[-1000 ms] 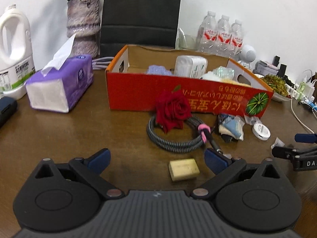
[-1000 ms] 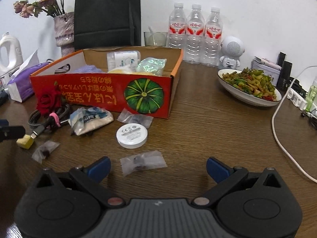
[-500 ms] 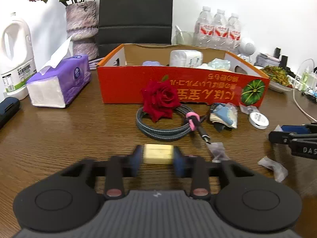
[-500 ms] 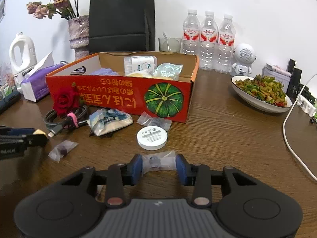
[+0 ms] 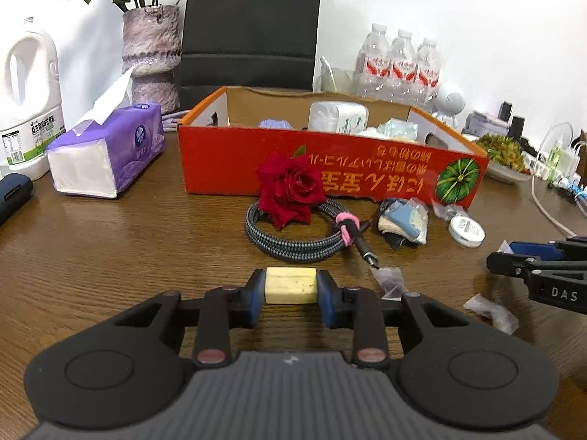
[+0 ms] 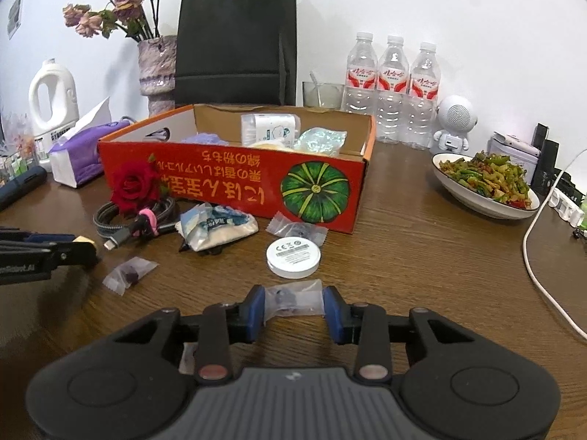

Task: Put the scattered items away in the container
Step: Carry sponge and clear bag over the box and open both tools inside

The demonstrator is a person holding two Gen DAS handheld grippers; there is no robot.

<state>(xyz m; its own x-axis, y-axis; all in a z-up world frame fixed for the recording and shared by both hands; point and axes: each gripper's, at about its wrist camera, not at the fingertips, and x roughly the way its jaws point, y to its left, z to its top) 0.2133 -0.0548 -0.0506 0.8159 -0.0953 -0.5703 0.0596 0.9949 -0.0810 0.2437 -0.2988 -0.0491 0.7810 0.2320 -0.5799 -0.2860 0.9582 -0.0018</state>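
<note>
My left gripper is shut on a pale yellow block, held just above the table. My right gripper is shut on a small clear plastic bag. The red cardboard box stands ahead in both views with several items inside. Before it lie a red rose, a coiled braided cable, a crumpled packet, a white round tin and small clear bags.
A purple tissue pack, a white jug and a vase stand at left. A black bag, water bottles, a bowl of food and a white cord are behind and right.
Both grippers went from open to shut: the left closed on the yellow block, the right on the clear bag. Both have since lifted slightly with their items.
</note>
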